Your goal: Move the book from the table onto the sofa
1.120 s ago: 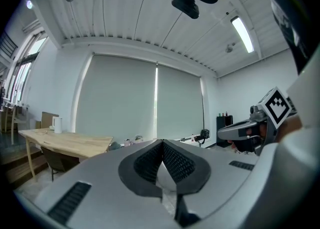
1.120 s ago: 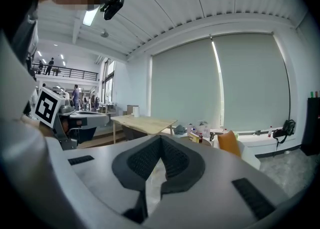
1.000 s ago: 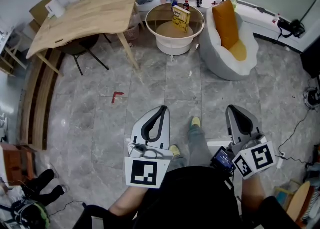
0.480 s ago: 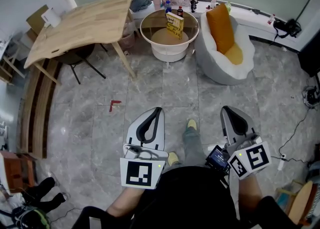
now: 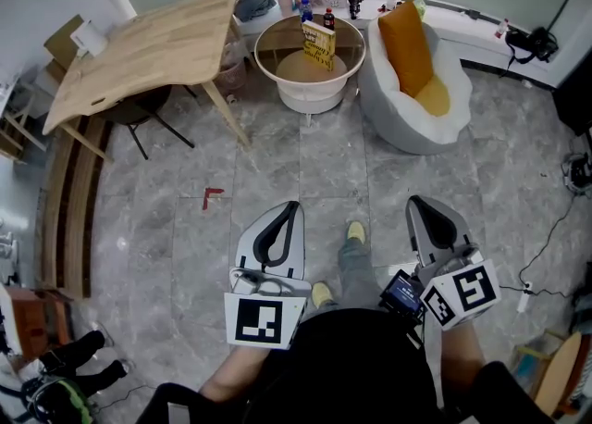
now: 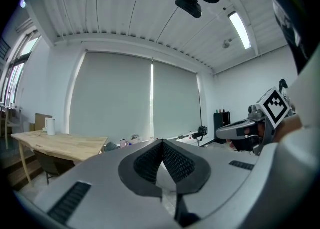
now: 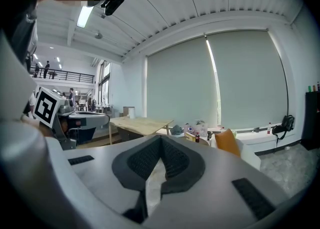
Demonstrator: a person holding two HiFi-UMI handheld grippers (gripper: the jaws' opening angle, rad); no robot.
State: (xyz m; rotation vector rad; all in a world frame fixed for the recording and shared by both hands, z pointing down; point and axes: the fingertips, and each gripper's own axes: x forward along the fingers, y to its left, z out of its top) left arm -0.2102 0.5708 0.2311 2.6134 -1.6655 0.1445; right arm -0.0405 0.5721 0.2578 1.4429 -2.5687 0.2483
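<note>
Book (image 5: 318, 44) up on the round white table (image 5: 310, 94) at the far end of the room, yellow cover facing this way and standing on edge. Whether it's propped against anything I can't make out from this range. Small bottles (image 5: 328, 18) cluster just behind it. Right beside that table sits the white sofa (image 5: 412, 130), with an orange cushion (image 5: 403, 41) leaning against its back. So the book is on the table, not on the sofa.

Off to the left is the long wooden table (image 5: 148, 43), a dark chair (image 5: 139, 98) tucked under it.

Down here, well apart from all that, both tools are held low over the grey tiled floor (image 5: 314, 163). Left gripper (image 5: 293, 206): tips pressed together, nothing between the pads, its own view looking across at the window blinds. Right gripper (image 5: 417, 202): same story, pads meeting at the tip, nothing pinched. Its view takes in the wooden table, the round table and the orange cushion in the distance.

A yellow shoe (image 5: 357, 227) of the person shows between the two grippers, and a small red mark (image 5: 214, 196) lies on the tiles ahead and to the left.
</note>
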